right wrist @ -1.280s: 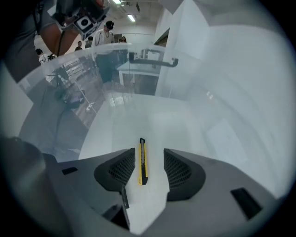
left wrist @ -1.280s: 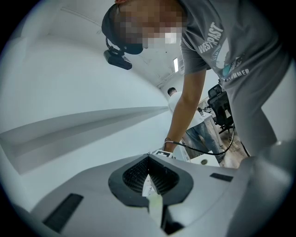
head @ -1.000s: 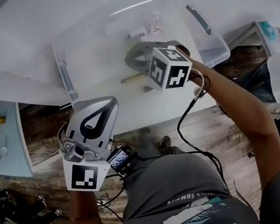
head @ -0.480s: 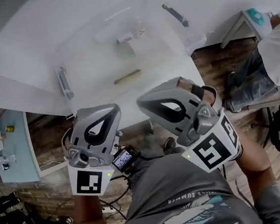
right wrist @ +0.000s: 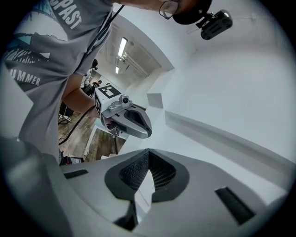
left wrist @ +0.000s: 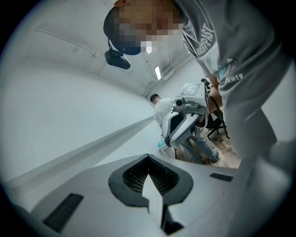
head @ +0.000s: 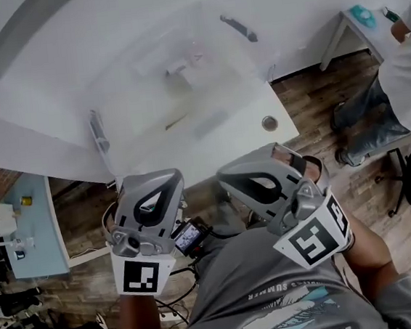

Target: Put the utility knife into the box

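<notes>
We see the left gripper (head: 148, 178) and the right gripper (head: 230, 178) side by side close to the person's torso, just off the near edge of the white tabletop (head: 241, 143). Each has its fingers closed on nothing. The utility knife (head: 177, 121), blurred to a slim streak, lies inside the clear box (head: 128, 88) on the tabletop, well apart from both grippers.

On the head view I can't sort out what lies in the clear box (head: 98, 131). Glare washes its inside to pale smudges, and a thin yellowish strip (head: 179, 120) there is too faint to name. The right edge cuts off a bystander (head: 399, 59). The small items on the blue side table (head: 41, 228) are too tiny to tell.
</notes>
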`<state>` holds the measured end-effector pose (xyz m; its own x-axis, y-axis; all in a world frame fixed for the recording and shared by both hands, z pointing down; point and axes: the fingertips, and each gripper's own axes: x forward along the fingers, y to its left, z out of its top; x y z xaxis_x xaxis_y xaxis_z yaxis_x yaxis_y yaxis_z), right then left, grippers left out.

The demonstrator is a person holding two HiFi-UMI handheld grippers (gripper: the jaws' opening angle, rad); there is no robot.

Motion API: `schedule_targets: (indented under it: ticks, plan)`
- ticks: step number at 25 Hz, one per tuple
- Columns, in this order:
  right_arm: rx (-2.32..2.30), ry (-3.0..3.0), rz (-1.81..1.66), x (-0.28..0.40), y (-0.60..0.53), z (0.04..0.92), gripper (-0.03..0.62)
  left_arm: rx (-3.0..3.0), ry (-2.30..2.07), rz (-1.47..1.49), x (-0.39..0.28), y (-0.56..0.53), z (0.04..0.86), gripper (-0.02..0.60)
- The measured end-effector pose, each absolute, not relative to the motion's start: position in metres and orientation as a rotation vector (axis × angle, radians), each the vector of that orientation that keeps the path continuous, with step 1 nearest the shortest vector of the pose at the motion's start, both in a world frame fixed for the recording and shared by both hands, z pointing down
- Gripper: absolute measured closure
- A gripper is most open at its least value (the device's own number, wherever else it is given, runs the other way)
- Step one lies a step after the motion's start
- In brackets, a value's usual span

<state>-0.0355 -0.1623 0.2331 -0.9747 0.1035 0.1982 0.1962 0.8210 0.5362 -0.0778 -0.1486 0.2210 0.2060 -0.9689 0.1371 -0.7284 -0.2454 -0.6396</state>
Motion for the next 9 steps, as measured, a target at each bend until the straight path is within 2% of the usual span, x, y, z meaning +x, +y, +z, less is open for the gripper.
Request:
schedule_targets:
  ticks: [9]
  plan:
    - [-0.190,-2.865,-0.747,-0.015,-0.161,0.246,0.585,-2.070,1.550,-0.738,-0.061,-0.149,0.219,0.574]
